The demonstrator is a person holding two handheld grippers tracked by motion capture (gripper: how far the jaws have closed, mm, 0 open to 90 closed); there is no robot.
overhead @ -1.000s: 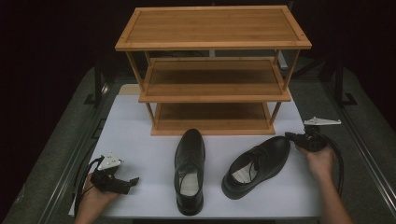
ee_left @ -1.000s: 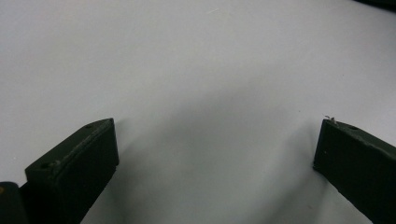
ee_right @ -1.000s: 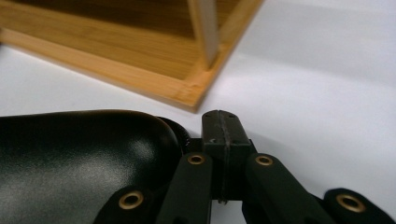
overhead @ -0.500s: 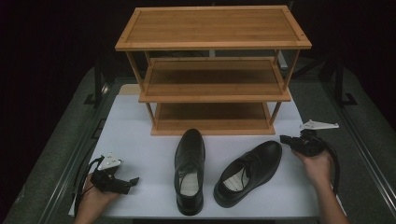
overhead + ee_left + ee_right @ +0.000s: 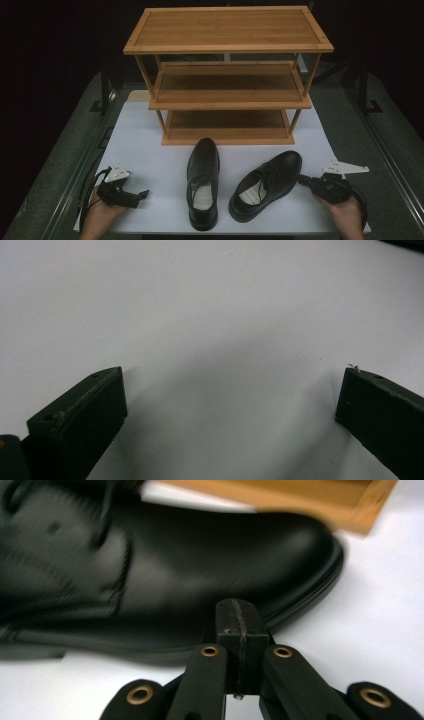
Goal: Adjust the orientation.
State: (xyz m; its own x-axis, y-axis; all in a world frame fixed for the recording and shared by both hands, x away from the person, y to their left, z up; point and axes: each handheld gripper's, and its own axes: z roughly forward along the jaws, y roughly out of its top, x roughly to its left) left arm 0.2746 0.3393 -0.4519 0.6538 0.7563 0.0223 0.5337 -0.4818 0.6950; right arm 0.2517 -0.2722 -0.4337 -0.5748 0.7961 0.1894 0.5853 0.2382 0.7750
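pressing shut jaws against the side of a black dress shoe on the white mat.

the right gripper (image 5: pixel 304 181) has its jaws closed together with nothing between them, their tip at the sole edge of the right shoe (image 5: pixel 267 183), which lies angled with its toe towards the wooden shoe rack (image 5: pixel 227 75). the left shoe (image 5: pixel 203 181) stands just beside it, pointing straight at the rack. the left gripper (image 5: pixel 141 194) rests well apart on the white mat (image 5: pixel 145 145), jaws spread wide and empty.
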